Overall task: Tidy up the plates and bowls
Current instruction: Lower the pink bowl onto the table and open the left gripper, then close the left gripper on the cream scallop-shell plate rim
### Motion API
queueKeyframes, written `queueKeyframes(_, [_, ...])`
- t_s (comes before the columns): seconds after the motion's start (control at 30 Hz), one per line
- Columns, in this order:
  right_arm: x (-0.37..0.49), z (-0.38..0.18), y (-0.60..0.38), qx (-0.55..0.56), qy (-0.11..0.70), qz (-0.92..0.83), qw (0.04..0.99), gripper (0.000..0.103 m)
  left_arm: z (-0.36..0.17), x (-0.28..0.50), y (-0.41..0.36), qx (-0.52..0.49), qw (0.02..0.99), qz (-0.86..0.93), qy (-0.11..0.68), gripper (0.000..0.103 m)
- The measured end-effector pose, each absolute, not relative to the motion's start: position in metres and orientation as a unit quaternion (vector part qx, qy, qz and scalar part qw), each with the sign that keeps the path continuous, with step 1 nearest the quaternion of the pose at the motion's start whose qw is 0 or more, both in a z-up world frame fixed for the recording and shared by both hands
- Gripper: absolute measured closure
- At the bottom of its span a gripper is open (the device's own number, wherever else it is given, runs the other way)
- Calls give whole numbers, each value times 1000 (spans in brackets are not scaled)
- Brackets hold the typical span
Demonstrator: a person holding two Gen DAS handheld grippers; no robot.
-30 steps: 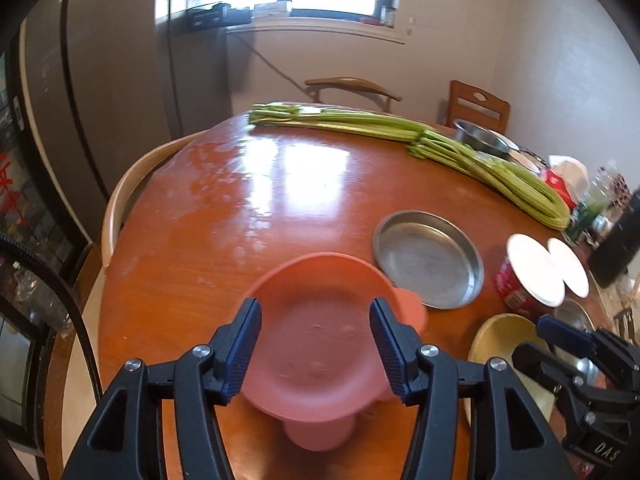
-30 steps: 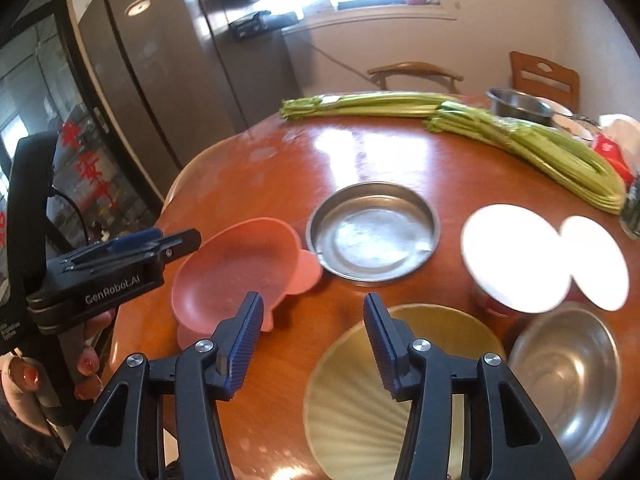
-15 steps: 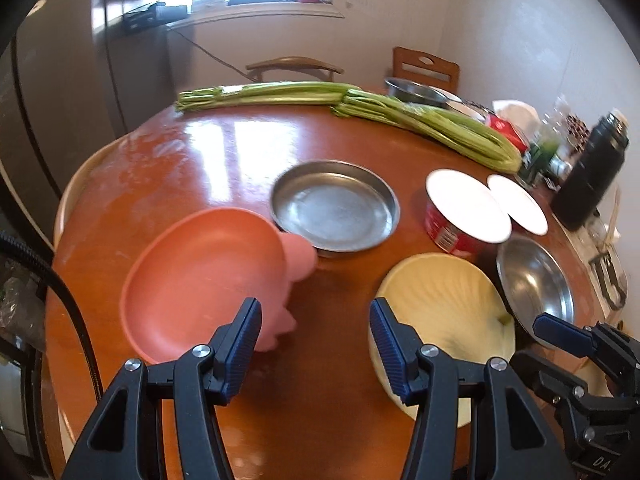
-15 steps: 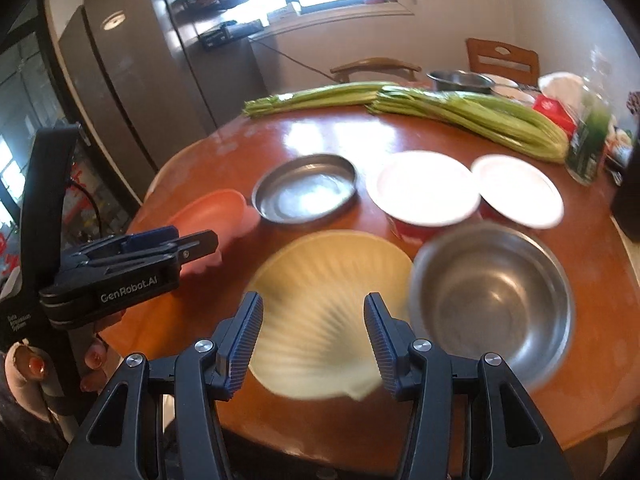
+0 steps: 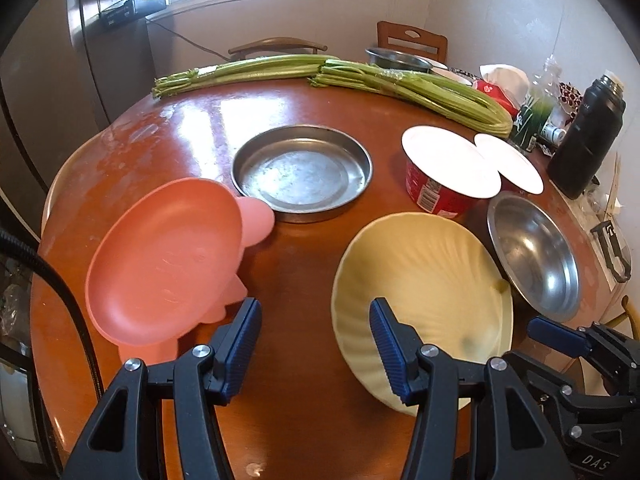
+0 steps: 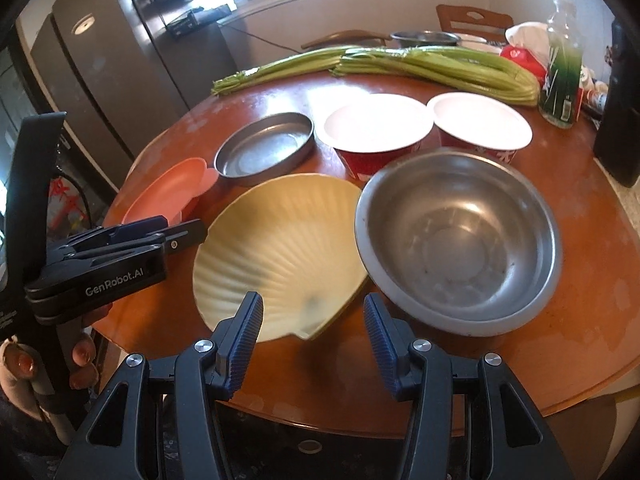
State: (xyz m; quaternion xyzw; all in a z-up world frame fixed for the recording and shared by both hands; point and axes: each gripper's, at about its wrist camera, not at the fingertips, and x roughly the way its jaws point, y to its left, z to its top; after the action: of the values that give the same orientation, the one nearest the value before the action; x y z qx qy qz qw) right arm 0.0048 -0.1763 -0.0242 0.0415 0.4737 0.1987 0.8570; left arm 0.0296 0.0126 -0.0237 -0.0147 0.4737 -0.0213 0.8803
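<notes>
A pink plate point(image 5: 164, 260) lies at the table's left; it also shows in the right wrist view point(image 6: 168, 192). A flat steel pan point(image 5: 302, 172) sits behind it. A cream shell-shaped plate point(image 5: 420, 292) lies in front, beside a steel bowl point(image 5: 534, 254). Two red bowls with white lids point(image 5: 448, 168) stand further back. My left gripper point(image 5: 314, 344) is open and empty, above the bare table between the pink and cream plates. My right gripper point(image 6: 312, 330) is open and empty, just before the cream plate's point(image 6: 280, 252) near edge and left of the steel bowl point(image 6: 456, 240).
Long celery bunches point(image 5: 400, 84) lie across the back of the round wooden table point(image 5: 296, 276). A black flask point(image 5: 588, 140), a green bottle point(image 6: 560, 76) and clutter stand at the right. Chairs and another steel bowl point(image 5: 396, 58) are behind. A fridge stands to the left.
Both grippers have pulled back toward the table's near edge and swung right. The left one has left the pink plate; the cream plate and steel bowl came into view. Both stayed open.
</notes>
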Motion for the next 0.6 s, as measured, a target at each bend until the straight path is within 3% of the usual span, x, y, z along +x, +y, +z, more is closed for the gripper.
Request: queueKeyframes(0.6, [19, -40, -156, 18, 490, 212, 845, 48, -47, 39, 15, -13, 863, -21, 505, 47])
